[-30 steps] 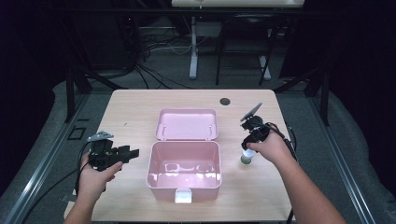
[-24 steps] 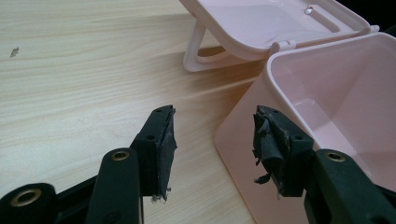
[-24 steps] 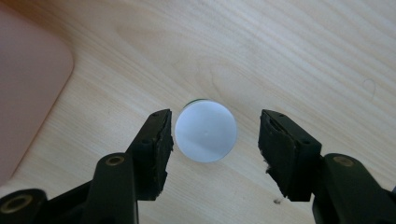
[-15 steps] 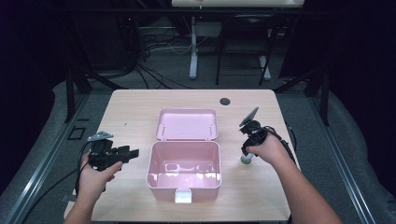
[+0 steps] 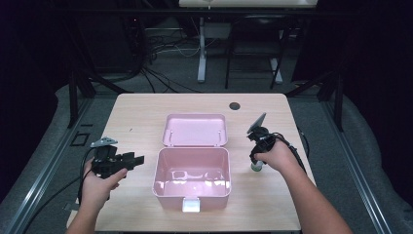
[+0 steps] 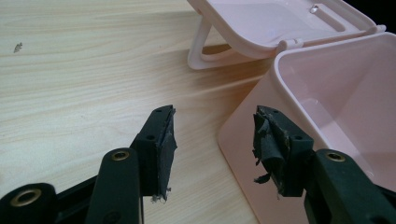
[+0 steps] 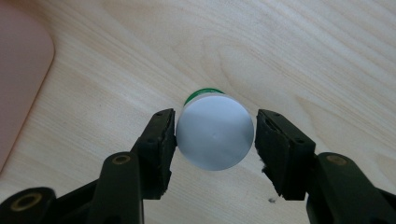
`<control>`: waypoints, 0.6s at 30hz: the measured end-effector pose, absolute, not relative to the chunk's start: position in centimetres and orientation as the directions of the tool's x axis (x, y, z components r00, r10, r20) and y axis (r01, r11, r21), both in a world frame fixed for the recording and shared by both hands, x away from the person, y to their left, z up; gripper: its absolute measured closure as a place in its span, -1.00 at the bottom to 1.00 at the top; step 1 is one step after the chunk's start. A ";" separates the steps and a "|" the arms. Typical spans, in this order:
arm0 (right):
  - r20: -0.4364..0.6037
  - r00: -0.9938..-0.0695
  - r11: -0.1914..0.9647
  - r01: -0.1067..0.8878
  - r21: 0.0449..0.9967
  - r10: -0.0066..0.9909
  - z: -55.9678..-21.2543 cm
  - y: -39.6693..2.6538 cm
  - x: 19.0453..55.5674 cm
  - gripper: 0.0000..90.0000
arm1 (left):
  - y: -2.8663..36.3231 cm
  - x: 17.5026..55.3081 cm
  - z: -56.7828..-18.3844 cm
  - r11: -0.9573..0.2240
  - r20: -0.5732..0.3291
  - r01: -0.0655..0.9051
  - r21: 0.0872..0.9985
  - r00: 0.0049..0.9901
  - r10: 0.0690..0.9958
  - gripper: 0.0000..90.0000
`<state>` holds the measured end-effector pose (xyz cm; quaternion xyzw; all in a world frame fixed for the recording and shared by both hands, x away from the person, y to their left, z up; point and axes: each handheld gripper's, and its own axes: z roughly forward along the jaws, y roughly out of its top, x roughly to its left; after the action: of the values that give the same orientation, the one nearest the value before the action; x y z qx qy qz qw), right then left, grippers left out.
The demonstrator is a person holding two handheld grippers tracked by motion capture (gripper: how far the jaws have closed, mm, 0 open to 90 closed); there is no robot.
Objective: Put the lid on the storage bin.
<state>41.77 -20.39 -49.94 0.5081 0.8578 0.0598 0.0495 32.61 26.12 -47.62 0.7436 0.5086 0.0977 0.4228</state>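
The pale wooden table [image 5: 146, 112] takes up the middle of the high view, with a small dark round hole [image 5: 234, 106] near its far edge, right of centre. At the centre of the frame sits the pink plastic box [image 5: 192, 171], open, its hinged pink lid [image 5: 195, 129] folded back flat on the table just above it, and a white latch [image 5: 191, 204] on its near wall.

In the lower left of the high view, the person's left hand holds the left gripper [image 5: 139, 160] level, pointing toward the box's left wall and stopping short of it. In the left gripper view this gripper [image 6: 214, 135] has its jaws spread with nothing between them; the box corner lies just beyond the right-hand pad, whose black lining is frayed.

To the right of the box, at mid-frame, the right gripper [image 5: 256, 166] points straight down over a small white-capped bottle with a green band [image 5: 256, 167], which stands upright on the table, close beside the box but apart from it. In the right gripper view, the right gripper [image 7: 215, 133] has just been closing its jaws with the bottle's round white cap [image 7: 215, 131] between them: the left pad looks to touch the cap, while a thin gap shows at the right pad.
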 end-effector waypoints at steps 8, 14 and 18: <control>-0.019 -0.470 0.468 0.873 0.140 0.883 -50.2 -20.4 41.9 0.09 | 26.1 32.6 -47.7 -0.125 -0.286 0.676 0.726 0.462 0.839 0.08; -0.014 -0.467 0.465 0.877 0.118 0.884 -50.3 -20.3 42.0 0.09 | 26.1 32.7 -47.7 -0.124 -0.285 0.677 0.726 0.460 0.841 0.08; -0.011 -0.470 0.467 0.875 0.127 0.883 -50.5 -20.4 42.1 0.09 | 26.2 32.7 -47.7 -0.125 -0.285 0.680 0.723 0.457 0.842 0.08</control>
<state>42.10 -20.36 -50.55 0.5136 0.8557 0.0517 0.0376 32.68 26.17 -47.74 0.7436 0.5118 0.0968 0.4192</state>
